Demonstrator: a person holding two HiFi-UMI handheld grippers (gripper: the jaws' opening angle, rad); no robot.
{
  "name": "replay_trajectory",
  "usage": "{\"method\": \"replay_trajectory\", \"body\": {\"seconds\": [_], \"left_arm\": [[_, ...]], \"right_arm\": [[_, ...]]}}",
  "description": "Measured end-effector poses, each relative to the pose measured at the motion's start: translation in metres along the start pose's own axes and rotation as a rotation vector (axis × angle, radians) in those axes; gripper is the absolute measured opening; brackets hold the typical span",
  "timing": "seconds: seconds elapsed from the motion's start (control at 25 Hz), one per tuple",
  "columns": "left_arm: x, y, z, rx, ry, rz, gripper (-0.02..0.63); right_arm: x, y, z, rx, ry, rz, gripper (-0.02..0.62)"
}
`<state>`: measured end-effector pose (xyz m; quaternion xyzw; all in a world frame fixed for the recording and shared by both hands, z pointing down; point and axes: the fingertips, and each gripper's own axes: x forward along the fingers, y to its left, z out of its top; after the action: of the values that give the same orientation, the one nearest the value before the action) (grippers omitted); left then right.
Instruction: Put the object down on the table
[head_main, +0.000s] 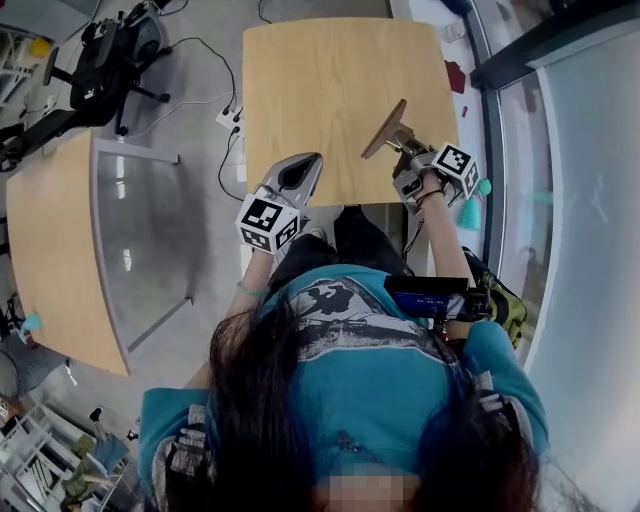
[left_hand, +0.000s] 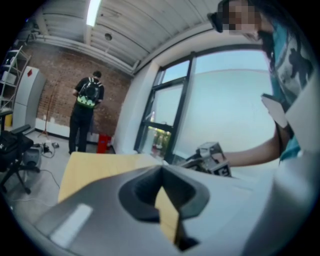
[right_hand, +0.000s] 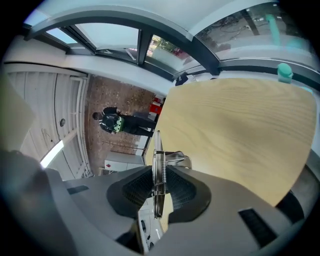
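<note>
A thin brown board with a metal spring clip (head_main: 385, 130) is held tilted above the near edge of the light wooden table (head_main: 330, 80). My right gripper (head_main: 405, 150) is shut on it. In the right gripper view the board (right_hand: 156, 150) runs edge-on between the ribbed pads (right_hand: 182, 192), its spring and wire clip sticking out past them over the table (right_hand: 240, 130). My left gripper (head_main: 305, 168) hovers at the table's near left edge, its jaws together with nothing in them. In the left gripper view its tips (left_hand: 161, 172) meet above the table (left_hand: 95, 167).
A second curved wooden table (head_main: 50, 250) stands at the left. An office chair (head_main: 110, 55) and floor cables (head_main: 230, 110) lie beyond it. A glass wall runs along the right side. A person with a backpack (left_hand: 87, 112) stands far off by a brick wall.
</note>
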<state>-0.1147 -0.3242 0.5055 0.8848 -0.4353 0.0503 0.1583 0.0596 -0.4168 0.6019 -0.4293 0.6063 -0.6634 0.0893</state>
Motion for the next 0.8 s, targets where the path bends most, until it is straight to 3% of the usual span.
{"method": "replay_trajectory", "body": {"seconds": [0.32,0.8], "left_arm": [[0.061,0.020,0.012,-0.008,0.019,0.024,0.003],[0.073,0.036,0.009,-0.038,0.039,0.071,0.003]], "right_arm": [[0.086,-0.016,0.054,-0.034,0.080,-0.066,0.092],[0.142,-0.065,0.071,-0.101,0.119,-0.226,0.092]]}}
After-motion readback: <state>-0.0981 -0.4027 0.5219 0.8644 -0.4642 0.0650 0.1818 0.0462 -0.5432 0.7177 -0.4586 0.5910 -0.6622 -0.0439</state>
